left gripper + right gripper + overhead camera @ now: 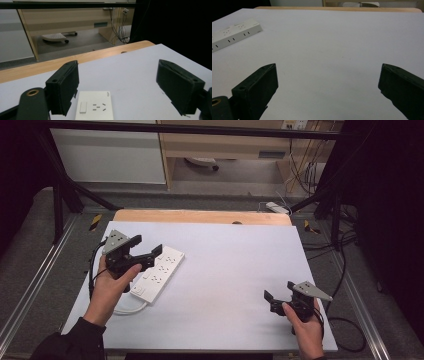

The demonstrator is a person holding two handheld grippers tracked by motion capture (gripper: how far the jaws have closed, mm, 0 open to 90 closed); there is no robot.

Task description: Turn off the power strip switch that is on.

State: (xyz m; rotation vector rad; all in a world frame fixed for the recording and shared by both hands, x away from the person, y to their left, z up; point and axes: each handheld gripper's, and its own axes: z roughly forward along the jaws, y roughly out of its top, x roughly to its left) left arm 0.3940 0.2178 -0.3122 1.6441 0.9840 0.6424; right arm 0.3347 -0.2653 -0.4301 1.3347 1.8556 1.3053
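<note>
Here, a white power strip (159, 272) lies flat on the left part of the white worktop (235, 270), set at a slant, its far end toward the middle of the worktop and its near end, with the switch, toward the person; its white cable (131, 308) curls off the near end along the sheet; the left gripper (148, 251) hangs just over the strip, its jaws spread wide and holding nothing, with the left hand (111, 290) around its body; in the left gripper view the strip's end (94, 106), with a rocker switch and a socket, lies between and below the two jaws; the right gripper (279, 292) is well apart from the strip, near the right front of the worktop, held in the right hand (305, 330), jaws likewise spread and empty; in the right gripper view the strip (233, 33) shows far off at the upper left; a strip of bare wood edges the worktop's far side (200, 216); beyond lie a grey floor, dark frame bars and trailing cables.
</note>
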